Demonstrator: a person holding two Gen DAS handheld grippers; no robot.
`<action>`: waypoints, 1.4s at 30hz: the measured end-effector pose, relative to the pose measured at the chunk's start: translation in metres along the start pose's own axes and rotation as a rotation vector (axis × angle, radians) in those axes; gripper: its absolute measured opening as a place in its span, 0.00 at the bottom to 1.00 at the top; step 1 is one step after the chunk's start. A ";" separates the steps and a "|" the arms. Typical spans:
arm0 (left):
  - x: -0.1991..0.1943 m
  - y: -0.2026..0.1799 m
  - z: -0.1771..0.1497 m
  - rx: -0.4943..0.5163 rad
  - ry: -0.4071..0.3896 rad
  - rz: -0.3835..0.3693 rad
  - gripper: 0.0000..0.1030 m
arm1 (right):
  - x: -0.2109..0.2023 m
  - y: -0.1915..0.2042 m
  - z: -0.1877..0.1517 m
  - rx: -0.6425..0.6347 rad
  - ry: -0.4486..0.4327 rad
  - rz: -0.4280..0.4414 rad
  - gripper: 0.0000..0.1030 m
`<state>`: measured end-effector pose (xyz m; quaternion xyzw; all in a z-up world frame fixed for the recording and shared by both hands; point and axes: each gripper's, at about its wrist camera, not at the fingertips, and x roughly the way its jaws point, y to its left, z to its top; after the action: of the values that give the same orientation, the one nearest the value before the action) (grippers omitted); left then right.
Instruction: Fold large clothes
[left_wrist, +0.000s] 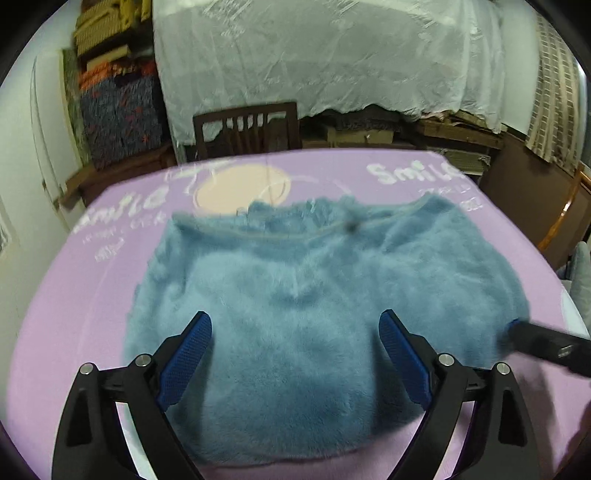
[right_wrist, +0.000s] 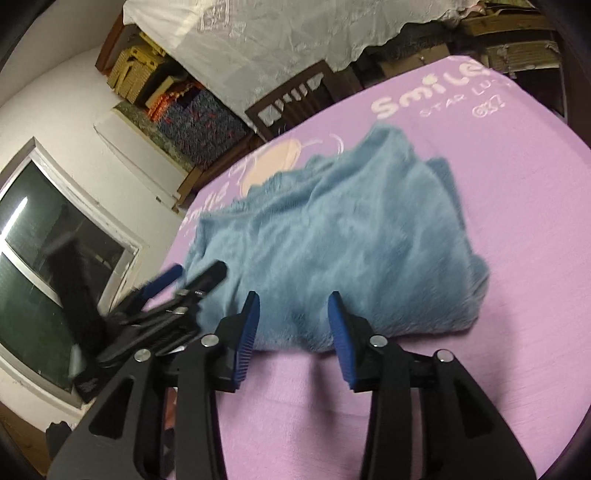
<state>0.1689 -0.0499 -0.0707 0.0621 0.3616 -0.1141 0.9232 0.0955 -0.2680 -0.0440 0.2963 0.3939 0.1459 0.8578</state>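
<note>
A fluffy blue sweater (left_wrist: 295, 295) lies folded in a bundle on the purple sheet (left_wrist: 74, 314), neckline toward the far side. My left gripper (left_wrist: 295, 317) hovers over its near half with the jaws spread wide and nothing pinched. In the right wrist view the same sweater (right_wrist: 351, 229) lies just ahead of my right gripper (right_wrist: 293, 295). Its jaws stand partly apart at the garment's near edge, and the blue pads (right_wrist: 247, 332) do not press on the cloth. The right gripper also shows as a dark blurred finger (left_wrist: 546, 343) at the sweater's right edge. The left gripper (right_wrist: 195, 277) shows at the sweater's left.
The purple sheet (right_wrist: 517, 221) carries white "Smile" lettering and a pale round print (left_wrist: 236, 192). A dark wooden chair (left_wrist: 247, 129) stands beyond the far edge, with a white-draped stack (left_wrist: 314, 55) and boxes behind it. A window (right_wrist: 48, 258) is at the left.
</note>
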 end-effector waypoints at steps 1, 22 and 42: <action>0.011 0.003 -0.005 -0.012 0.024 0.014 0.90 | -0.001 -0.001 0.001 0.006 -0.003 -0.001 0.39; 0.024 0.002 -0.007 -0.007 0.054 0.025 0.92 | -0.008 -0.047 -0.017 0.249 0.058 -0.207 0.64; 0.024 0.003 -0.008 -0.008 0.054 0.023 0.92 | 0.015 -0.055 0.003 0.276 -0.099 -0.329 0.67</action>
<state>0.1814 -0.0492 -0.0928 0.0657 0.3862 -0.1003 0.9146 0.1088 -0.3046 -0.0854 0.3493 0.4104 -0.0662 0.8397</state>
